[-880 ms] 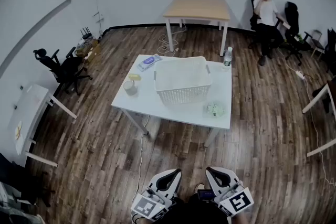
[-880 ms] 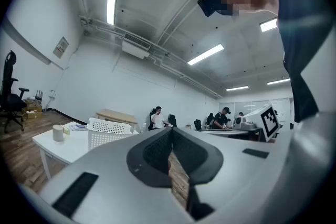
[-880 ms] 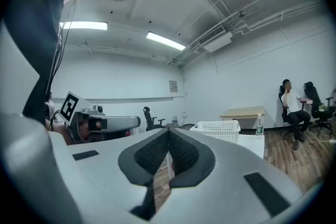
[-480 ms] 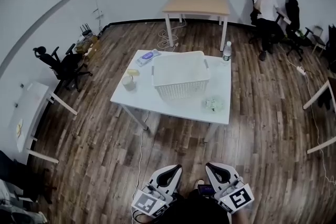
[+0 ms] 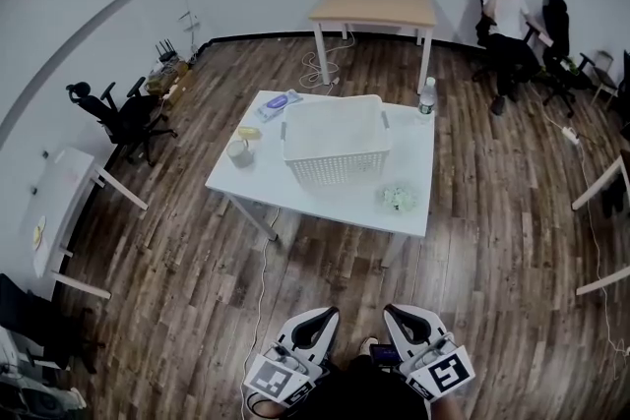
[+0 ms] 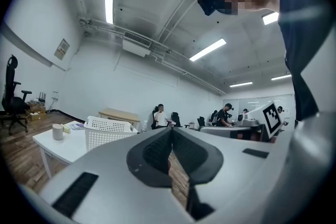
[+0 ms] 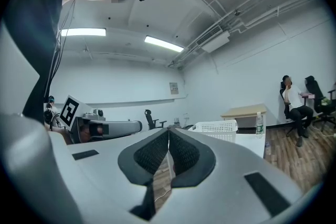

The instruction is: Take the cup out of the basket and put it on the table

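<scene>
Head view, table: I saw a white table (image 5: 285,197) mid-room on the wood-plank floor (image 5: 177,310), well ahead of me.
Head view, basket: a white slotted basket (image 5: 337,174) sat at the table's centre; I couldn't make out its contents.
Head view, cup: a pale cup (image 5: 239,150) stood upright on the table top, left of the basket and apart from it, just beside a small yellow item (image 5: 248,132).
Head view, other items: a wipes pack (image 5: 279,102) lay at the far left corner, a water bottle (image 5: 427,98) stood at the far right corner, and a crumpled wrapper (image 5: 399,199) lay near the front right edge.
Head view, grippers: the left gripper (image 5: 325,315) and right gripper (image 5: 394,313) were side by side at the bottom edge, well short of the table.
Head view, background: a wooden table (image 5: 374,5) stood by the far wall, a seated person (image 5: 507,15) was at the back right, and an office chair (image 5: 123,118) was at the left.
Left gripper view, jaws: the pads were pressed together with nothing between them, pointing level.
Left gripper view, scene: the cup was on the table, left of the basket.
Right gripper view, jaws: closed tip to tip and empty, pointing level.
Right gripper view, scene: the basket and the water bottle were ahead, to the right of the jaws.
</scene>
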